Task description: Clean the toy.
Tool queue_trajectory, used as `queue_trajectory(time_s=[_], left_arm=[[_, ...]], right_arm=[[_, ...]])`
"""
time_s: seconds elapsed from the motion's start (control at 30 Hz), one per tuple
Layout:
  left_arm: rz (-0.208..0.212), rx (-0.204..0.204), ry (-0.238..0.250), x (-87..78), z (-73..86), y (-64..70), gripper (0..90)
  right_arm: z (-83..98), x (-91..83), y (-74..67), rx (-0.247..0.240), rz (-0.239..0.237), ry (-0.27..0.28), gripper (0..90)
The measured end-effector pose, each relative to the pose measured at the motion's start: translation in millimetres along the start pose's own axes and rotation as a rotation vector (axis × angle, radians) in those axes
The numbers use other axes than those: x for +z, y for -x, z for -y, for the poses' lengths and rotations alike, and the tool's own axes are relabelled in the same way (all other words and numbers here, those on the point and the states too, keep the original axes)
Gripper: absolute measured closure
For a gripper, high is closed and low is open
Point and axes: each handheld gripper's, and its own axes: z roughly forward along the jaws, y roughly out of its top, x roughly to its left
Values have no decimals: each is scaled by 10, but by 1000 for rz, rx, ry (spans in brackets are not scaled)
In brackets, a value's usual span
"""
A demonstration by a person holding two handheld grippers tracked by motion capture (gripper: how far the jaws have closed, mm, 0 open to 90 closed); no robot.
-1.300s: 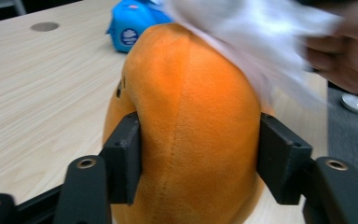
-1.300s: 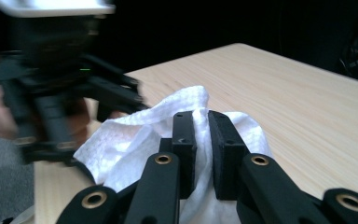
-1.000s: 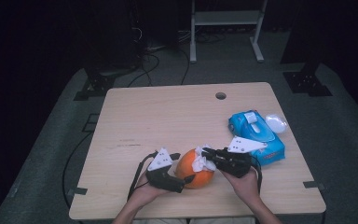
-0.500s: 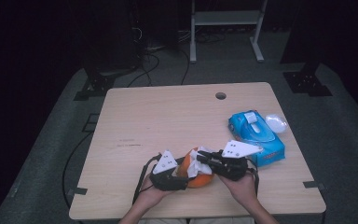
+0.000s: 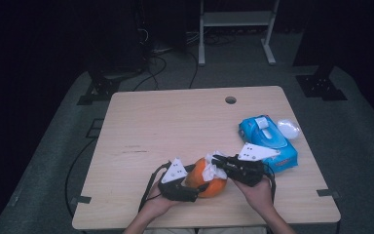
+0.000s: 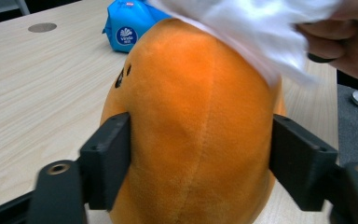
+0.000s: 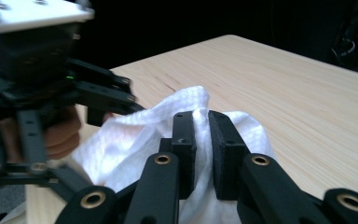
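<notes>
Fingers [image 6: 106,163] of the left gripper [image 5: 187,184] are sitting against both flanks of the orange plush toy [image 5: 205,178], clamped on it after a moment of closing and then easing back a little. They are steadying it near the front edge of the tabletop [image 5: 175,126], right in front of the person. Fingers [image 7: 184,140] of the right gripper [image 7: 204,154] are pressed together on a fold of white cloth [image 7: 168,126], which is draping over the top of the plush toy on its right side, as if wiping it.

Just beyond the plush toy and to its right, a blue wipes pack [image 5: 268,139] is lying on the tabletop, with a small clear lid [image 5: 288,128] beside it on the far side. Farther from the plush toy, a round cable hole [image 5: 230,100] is sitting near the tabletop's back edge.

What could go wrong, as I judge it: the toy is soft and rounded, so a loosening left grip could be letting it squirm out or roll when the cloth is dragging across it. The cloth is pinched by a thin fold, so a hard pull could be slipping it free. With both grippers working so close together, their fingers could also be knocking into each other.
</notes>
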Motion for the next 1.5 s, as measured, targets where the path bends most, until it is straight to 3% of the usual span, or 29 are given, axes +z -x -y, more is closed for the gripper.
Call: queue_trajectory(time_s=[0.1, 0.17, 0.23, 0.37, 0.53, 0.6, 0.73, 0.8, 0.9, 0.97, 1.17, 1.33, 1.5], left_arm=[[2, 13, -4, 11, -1, 21, 304], [0, 32, -11, 14, -2, 50, 312], [-1, 39, -9, 11, 4, 63, 321], [11, 55, -7, 26, -5, 81, 333], [13, 96, -15, 40, -7, 125, 332], [16, 106, -19, 51, -12, 139, 332], [18, 144, -30, 59, -4, 180, 331], [14, 142, -28, 50, -1, 176, 331], [19, 137, -23, 48, 6, 160, 332], [18, 139, -26, 46, 5, 157, 332], [15, 68, -9, 7, 24, 52, 333], [9, 23, -5, -24, 45, -4, 334], [5, -49, 11, -48, 63, -106, 334]], right_arm=[[-58, 57, -152, -39, -42, -4, 806], [-70, 122, -246, -79, -44, -26, 806], [-76, 151, -263, -79, -49, -35, 807], [-96, 99, -161, -54, -22, -33, 807], [-53, 11, 55, 15, 29, -38, 807], [-44, -5, 69, 34, 21, -32, 807], [-93, 64, -105, -32, -14, -56, 807], [-103, 91, -117, -46, -14, -68, 807], [-62, 74, 18, 18, -22, -68, 807], [-12, 46, 131, 55, -3, -65, 807], [99, -19, 300, 122, 22, -73, 809], [48, -29, 196, 105, 11, -46, 810], [2, -42, 99, 83, -50, -9, 810]])
